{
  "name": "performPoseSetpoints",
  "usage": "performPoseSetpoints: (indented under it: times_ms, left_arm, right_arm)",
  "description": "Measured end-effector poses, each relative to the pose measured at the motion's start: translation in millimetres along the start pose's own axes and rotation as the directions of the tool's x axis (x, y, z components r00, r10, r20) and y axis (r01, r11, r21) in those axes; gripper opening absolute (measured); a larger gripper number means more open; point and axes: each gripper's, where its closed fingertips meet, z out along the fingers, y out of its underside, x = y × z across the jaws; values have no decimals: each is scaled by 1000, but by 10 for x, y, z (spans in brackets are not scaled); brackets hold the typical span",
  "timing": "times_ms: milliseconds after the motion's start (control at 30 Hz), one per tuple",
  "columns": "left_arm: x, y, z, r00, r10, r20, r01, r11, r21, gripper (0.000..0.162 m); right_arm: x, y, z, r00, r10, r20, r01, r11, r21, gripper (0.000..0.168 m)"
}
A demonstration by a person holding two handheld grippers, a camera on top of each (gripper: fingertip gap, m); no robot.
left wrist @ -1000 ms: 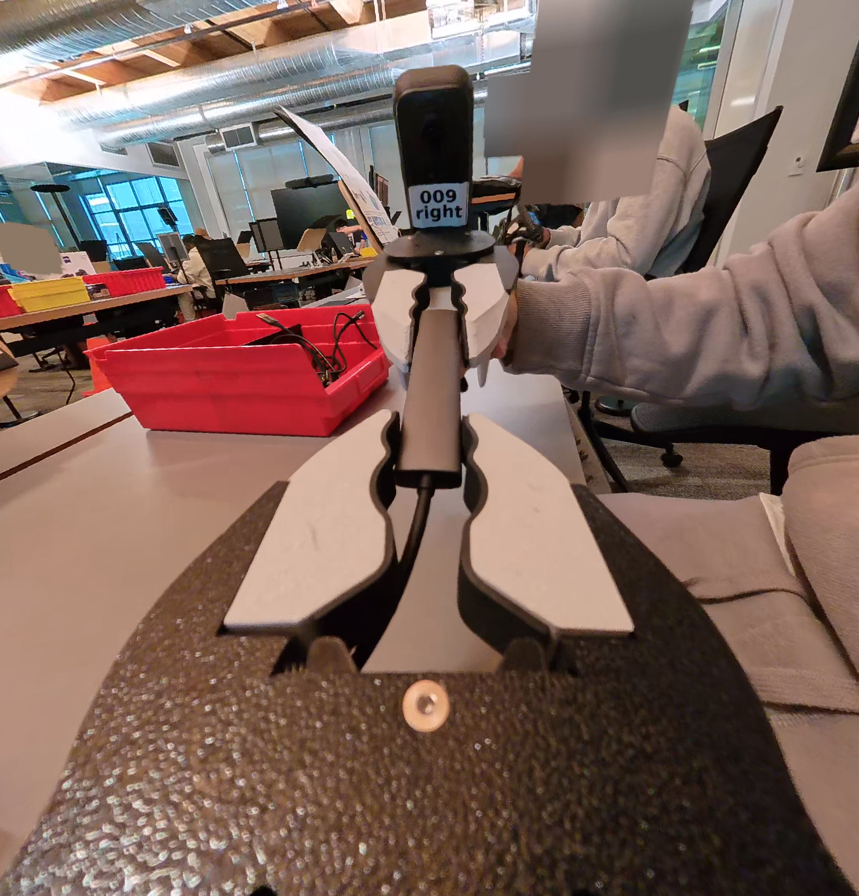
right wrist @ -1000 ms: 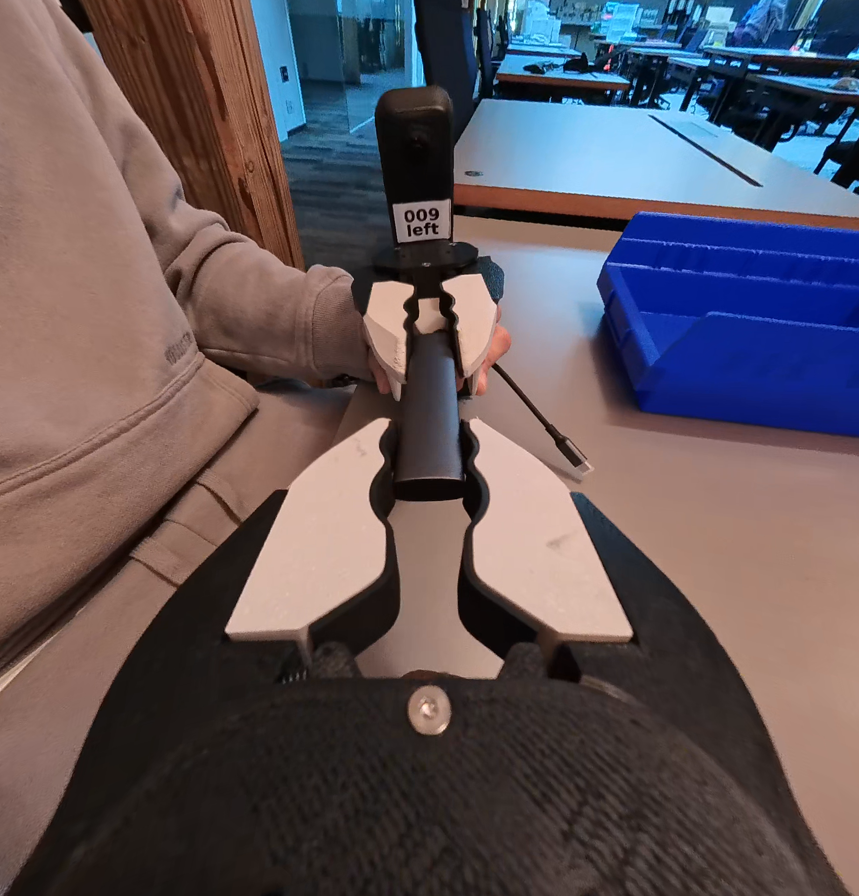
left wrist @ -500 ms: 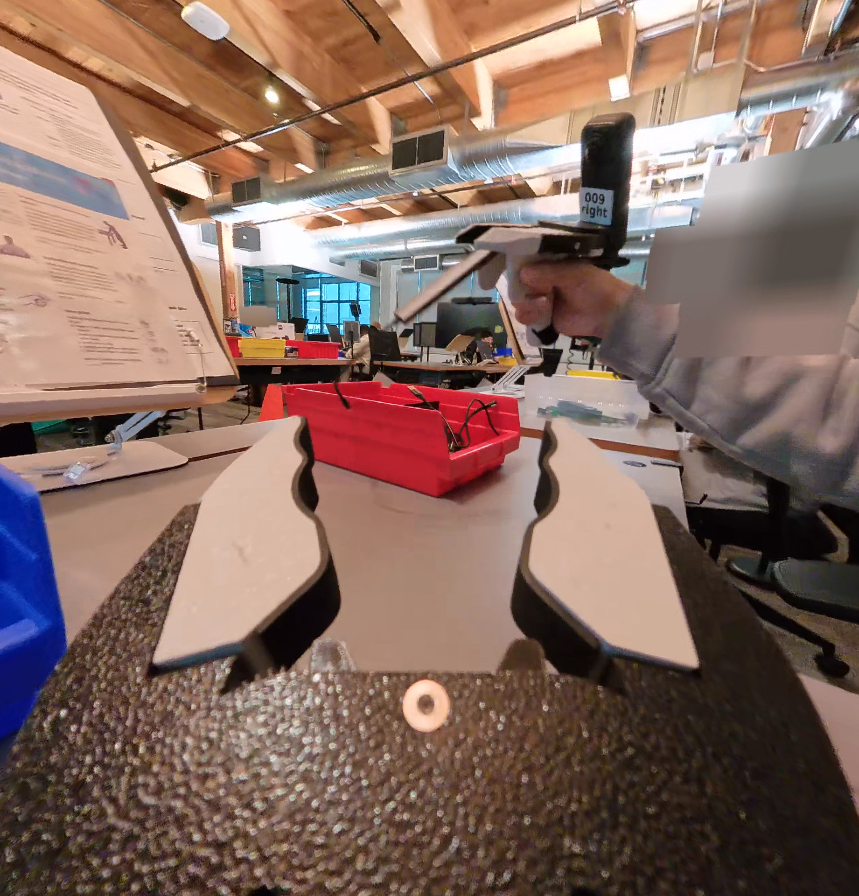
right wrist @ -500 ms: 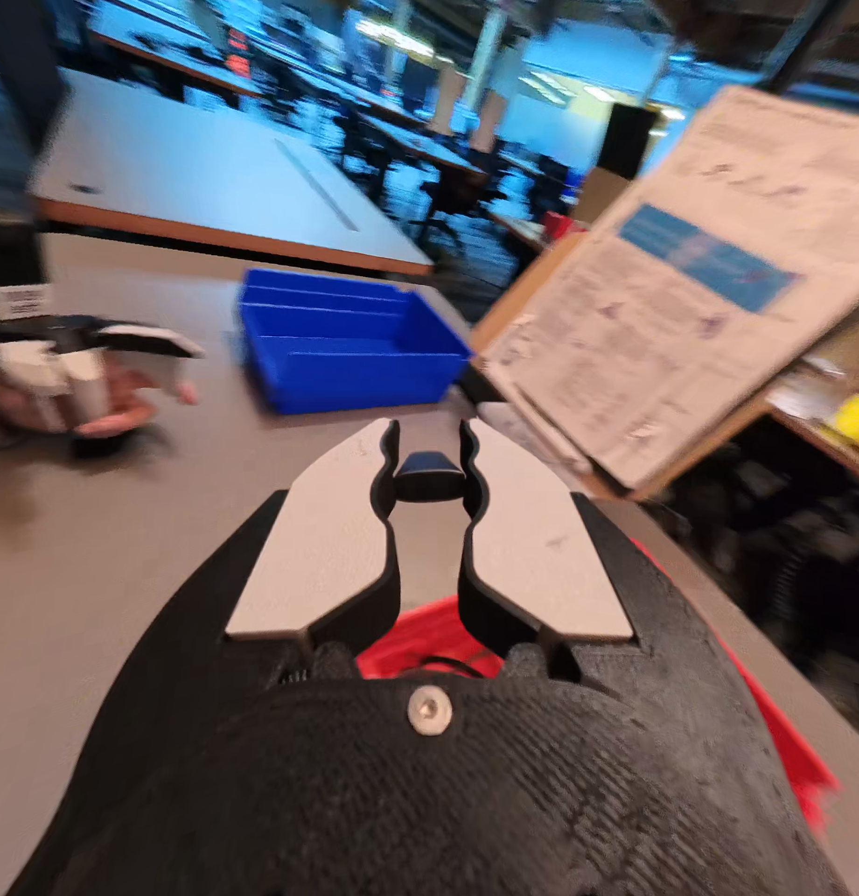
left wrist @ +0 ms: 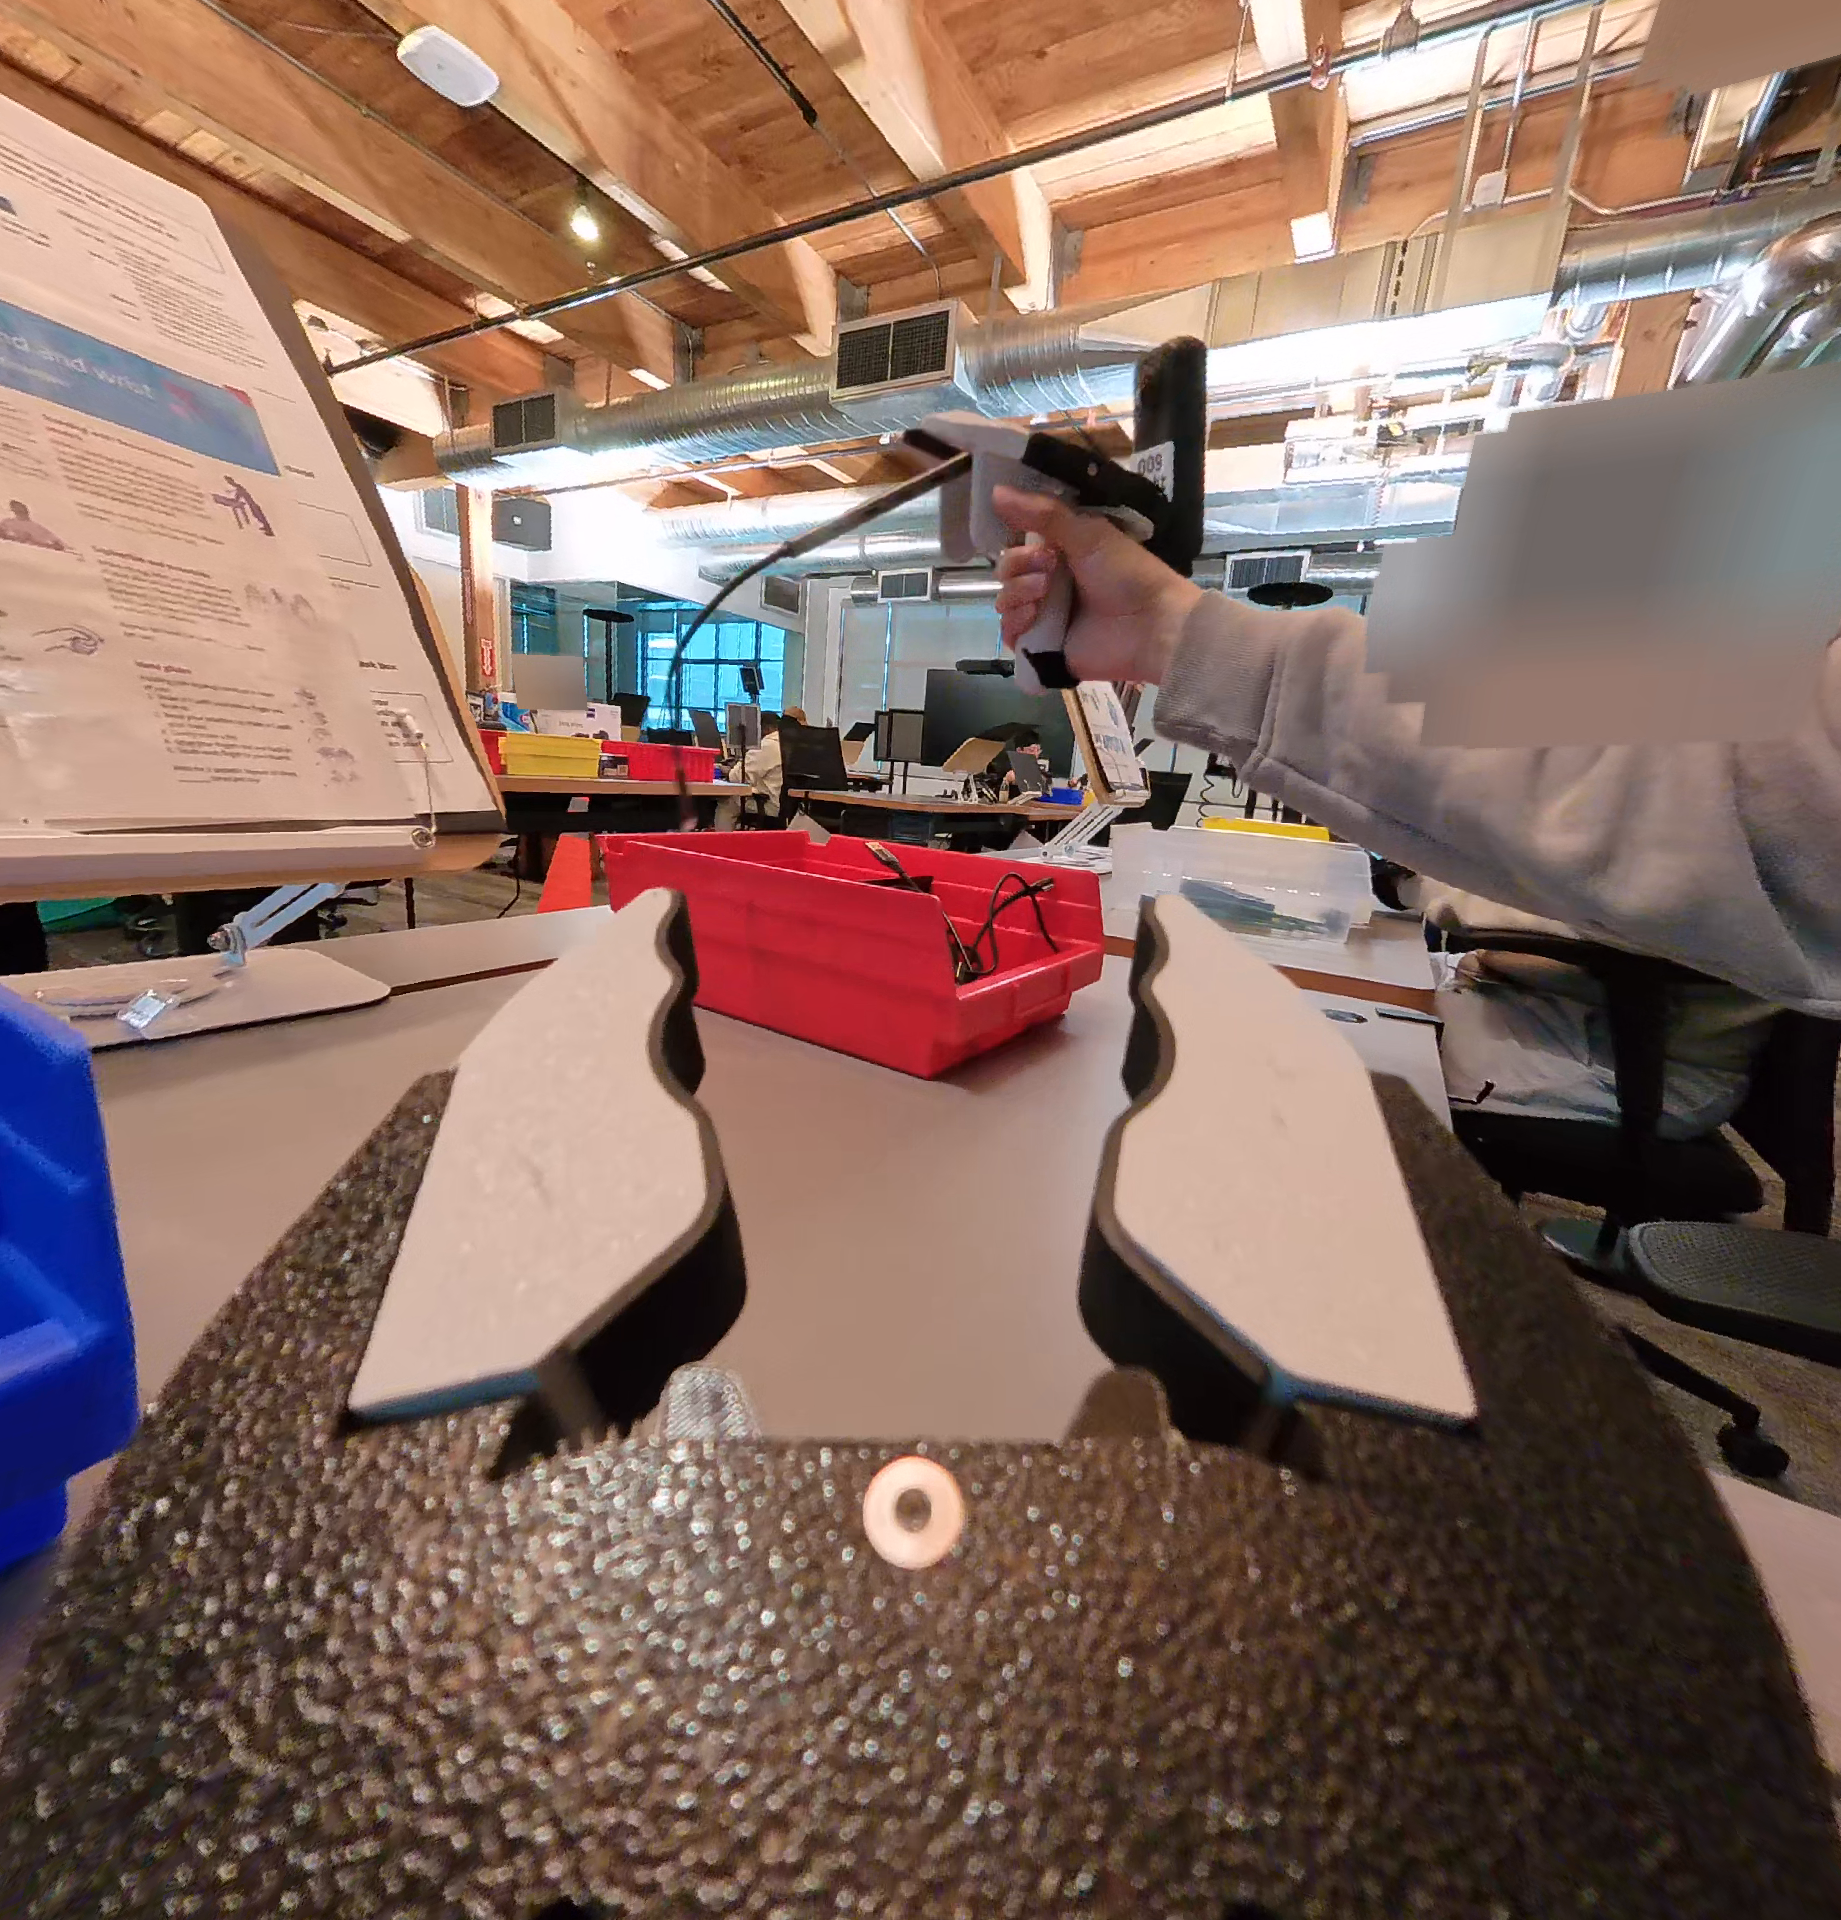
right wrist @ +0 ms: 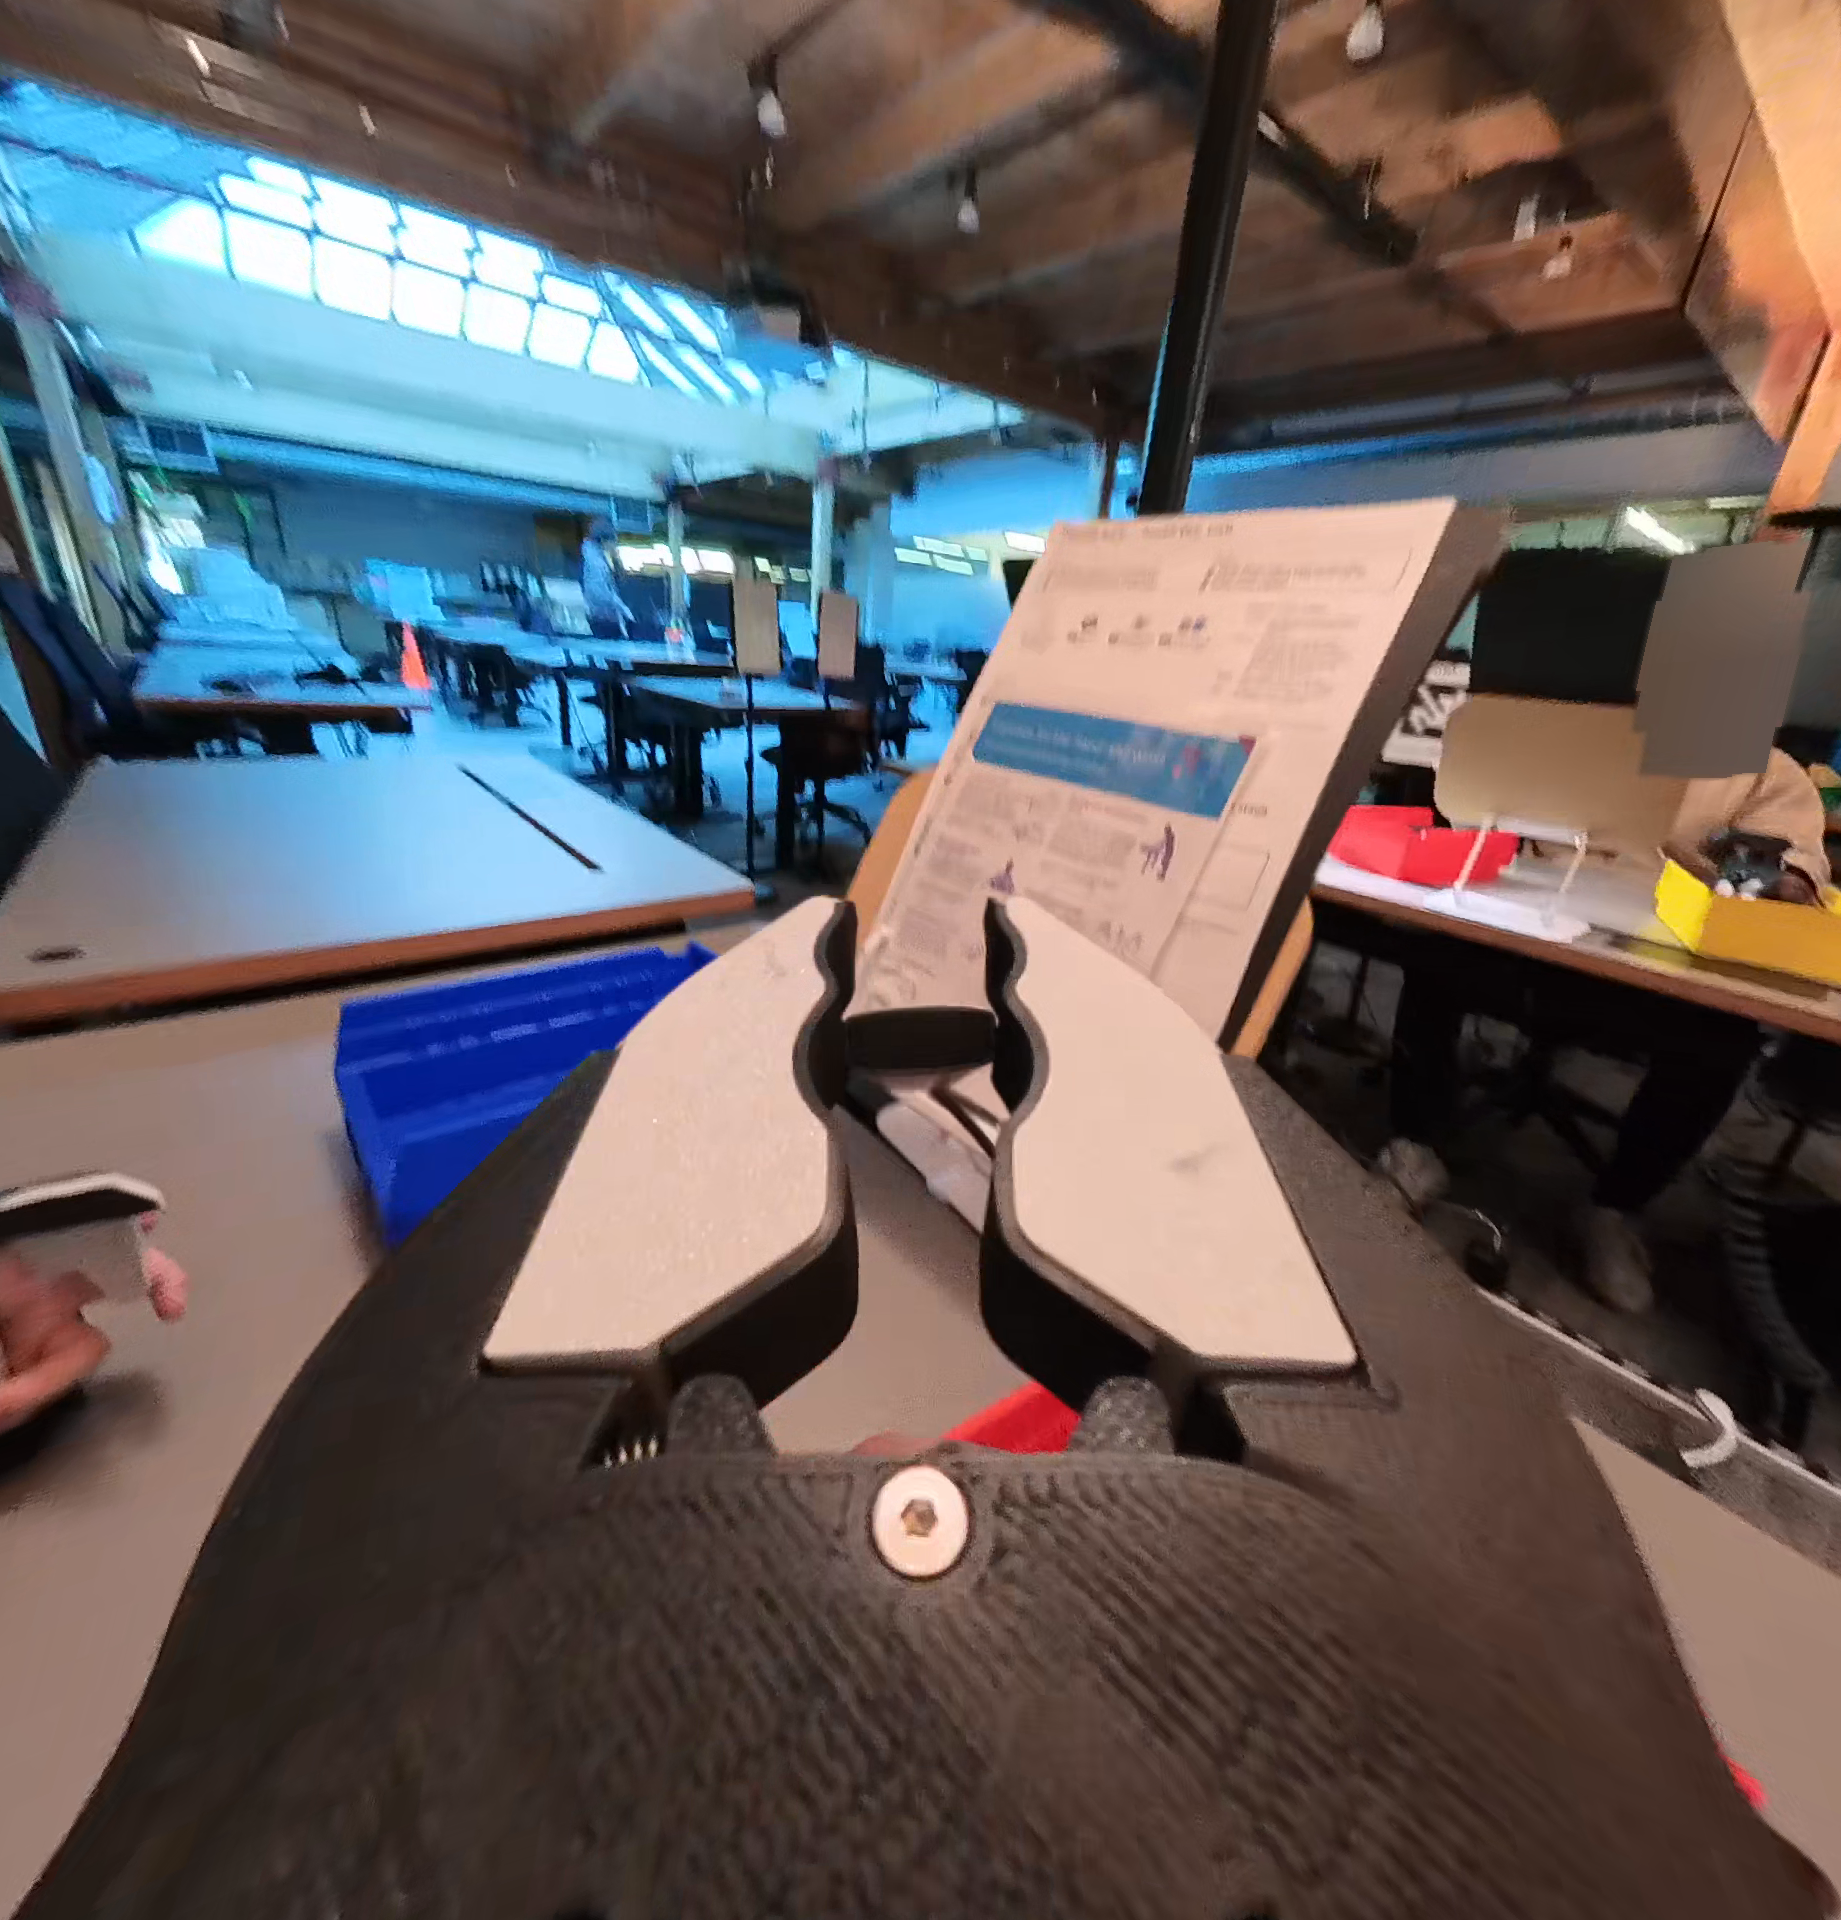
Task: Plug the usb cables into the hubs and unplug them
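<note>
My left gripper (left wrist: 911,914) is open and empty, low over the grey table (left wrist: 895,1195). Ahead of it stands a red bin (left wrist: 822,935) with black USB cables (left wrist: 999,914) inside. In the left wrist view my right gripper (left wrist: 937,442) is raised high above the red bin. It is shut on a slim dark hub (left wrist: 874,499), whose black cable (left wrist: 703,634) hangs down toward the bin. In the right wrist view my right gripper (right wrist: 916,925) clamps the hub (right wrist: 918,1037), seen end-on between both pads. The left gripper (right wrist: 74,1216) shows at the far left edge.
A blue bin (left wrist: 22,1247) sits at the left, also in the right wrist view (right wrist: 500,1049). A tilted document stand (left wrist: 147,520) rises behind it. A clear plastic box (left wrist: 1238,883) lies right of the red bin. The person's sleeve (left wrist: 1518,810) reaches across at right. Spacing between my two grippers at the tips: around 40 cm.
My left gripper let go of the hub's cable end and opened wide. My right gripper kept the hub and swung it up and away over the red bin.
</note>
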Motion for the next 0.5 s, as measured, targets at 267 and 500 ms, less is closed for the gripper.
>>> performPoseSetpoints:
  times_ms: [267,500]
  left_arm:
    - [-3,0,5,1000,-11,-7,11,1000,2,77]
    - [-10,-9,1,1000,-13,-4,13,1000,9,75]
  right_arm:
    - [281,353,-6,995,-59,-81,42,979,-201,24]
    - [394,1067,210,996,-30,-86,-9,908,-419,24]
